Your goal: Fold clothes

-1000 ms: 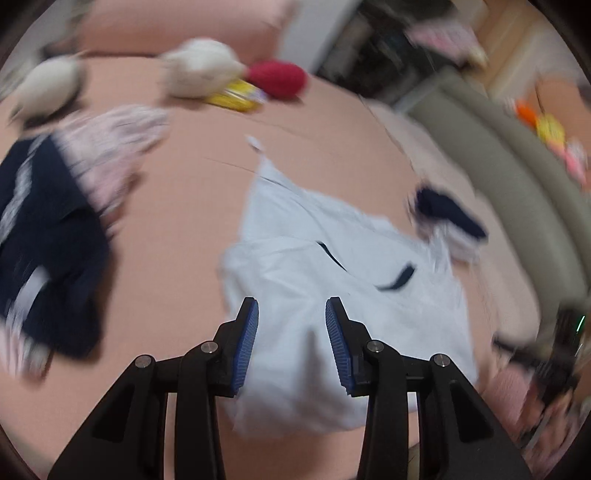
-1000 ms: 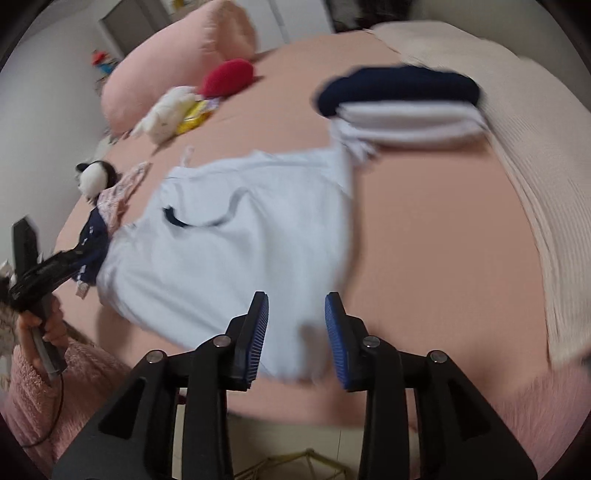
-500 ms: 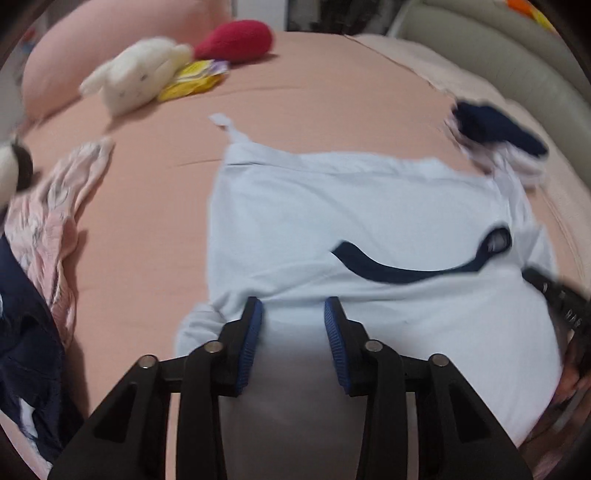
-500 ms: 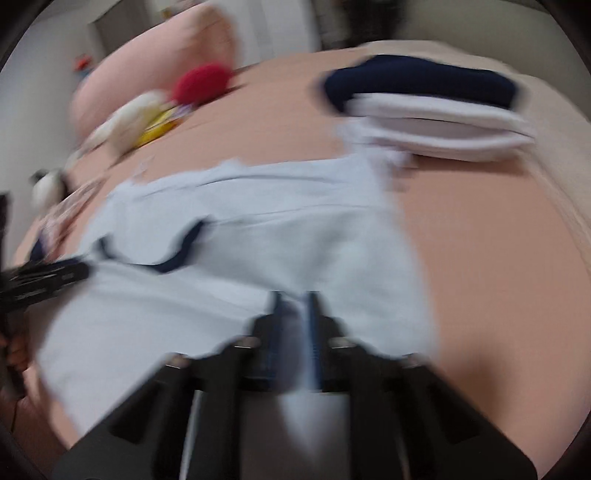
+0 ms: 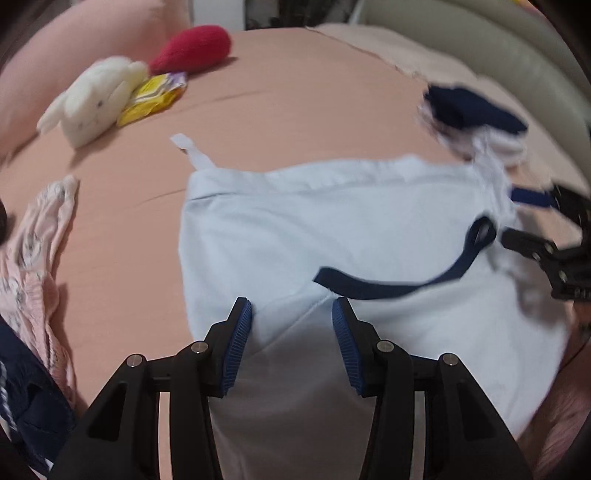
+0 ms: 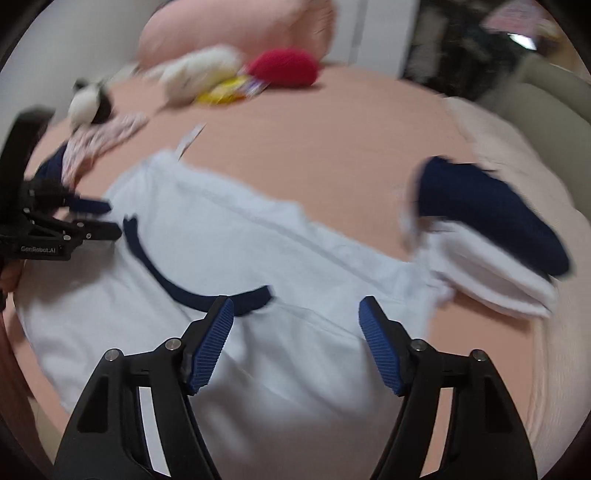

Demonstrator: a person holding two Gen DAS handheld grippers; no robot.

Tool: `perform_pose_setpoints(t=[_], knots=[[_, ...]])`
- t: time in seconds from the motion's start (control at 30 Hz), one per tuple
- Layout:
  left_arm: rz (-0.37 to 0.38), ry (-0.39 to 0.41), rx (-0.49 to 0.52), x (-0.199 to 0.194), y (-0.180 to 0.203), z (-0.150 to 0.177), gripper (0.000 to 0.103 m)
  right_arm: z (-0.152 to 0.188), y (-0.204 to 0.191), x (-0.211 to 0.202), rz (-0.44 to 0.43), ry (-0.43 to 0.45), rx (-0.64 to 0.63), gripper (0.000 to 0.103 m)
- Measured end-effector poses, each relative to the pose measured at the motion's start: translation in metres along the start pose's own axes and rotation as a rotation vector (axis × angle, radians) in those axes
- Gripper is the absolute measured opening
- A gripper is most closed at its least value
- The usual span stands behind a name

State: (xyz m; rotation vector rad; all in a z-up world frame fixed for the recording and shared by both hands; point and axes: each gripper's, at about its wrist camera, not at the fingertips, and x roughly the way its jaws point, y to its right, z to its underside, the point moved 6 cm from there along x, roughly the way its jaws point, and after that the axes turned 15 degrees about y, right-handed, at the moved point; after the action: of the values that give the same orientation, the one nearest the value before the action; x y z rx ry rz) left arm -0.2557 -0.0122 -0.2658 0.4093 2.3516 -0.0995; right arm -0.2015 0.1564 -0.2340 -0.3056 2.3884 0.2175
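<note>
A pale blue T-shirt [image 5: 332, 229] with a navy collar [image 5: 388, 288] lies spread flat on the pink bed [image 5: 295, 92], collar end nearest me. My left gripper [image 5: 291, 314] hovers open over the shirt's near left part, cloth showing between its blue pads. In the right wrist view the same shirt [image 6: 258, 251] fills the middle, and my right gripper [image 6: 295, 310] stands wide open above its near right part. Each gripper shows in the other's view: the right one [image 5: 511, 216] by the collar's end, the left one [image 6: 110, 218] at the shirt's left edge.
A folded stack, navy on white [image 6: 491, 214], sits right of the shirt. A pink floral garment [image 5: 33, 258] and a navy one [image 5: 22, 387] lie to the left. A white plush [image 5: 92, 107], a yellow packet [image 5: 155, 96], a red plush [image 5: 192, 48] and a pillow [image 6: 240, 26] are farther back.
The right gripper, nearly shut over the shirt half a second ago, now stands wide open. Both grippers have come in low over the shirt, which lies flatter.
</note>
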Motion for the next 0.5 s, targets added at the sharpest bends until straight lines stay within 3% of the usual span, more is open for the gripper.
perform_pose_setpoints(t=[0.07, 0.13, 0.2, 0.27, 0.3, 0.4, 0.5], knots=[[-0.014, 0.004, 0.026, 0.004, 0.003, 0.002, 0.048, 0.010, -0.003, 0.017, -0.021, -0.027, 0.003, 0.060], [-0.027, 0.008, 0.052, 0.009, 0.005, 0.005, 0.048, 0.021, -0.001, 0.028, -0.013, -0.020, 0.023, 0.059], [-0.041, 0.012, 0.078, 0.013, 0.008, 0.007, 0.051, 0.026, 0.007, 0.024, 0.022, 0.042, 0.087, 0.057], [-0.059, 0.023, 0.098, 0.017, 0.009, 0.008, 0.065, 0.029, 0.018, 0.022, 0.060, 0.082, 0.152, 0.057], [-0.077, 0.042, 0.098, 0.018, 0.007, 0.006, 0.066, 0.030, 0.025, 0.021, 0.078, 0.093, 0.188, 0.056], [-0.107, 0.071, 0.068, 0.016, 0.002, 0.001, 0.066, 0.034, 0.050, 0.020, 0.103, 0.104, 0.321, 0.056], [-0.108, 0.084, 0.000, 0.002, -0.009, -0.011, 0.066, 0.033, 0.051, 0.017, 0.099, 0.091, 0.306, 0.056]])
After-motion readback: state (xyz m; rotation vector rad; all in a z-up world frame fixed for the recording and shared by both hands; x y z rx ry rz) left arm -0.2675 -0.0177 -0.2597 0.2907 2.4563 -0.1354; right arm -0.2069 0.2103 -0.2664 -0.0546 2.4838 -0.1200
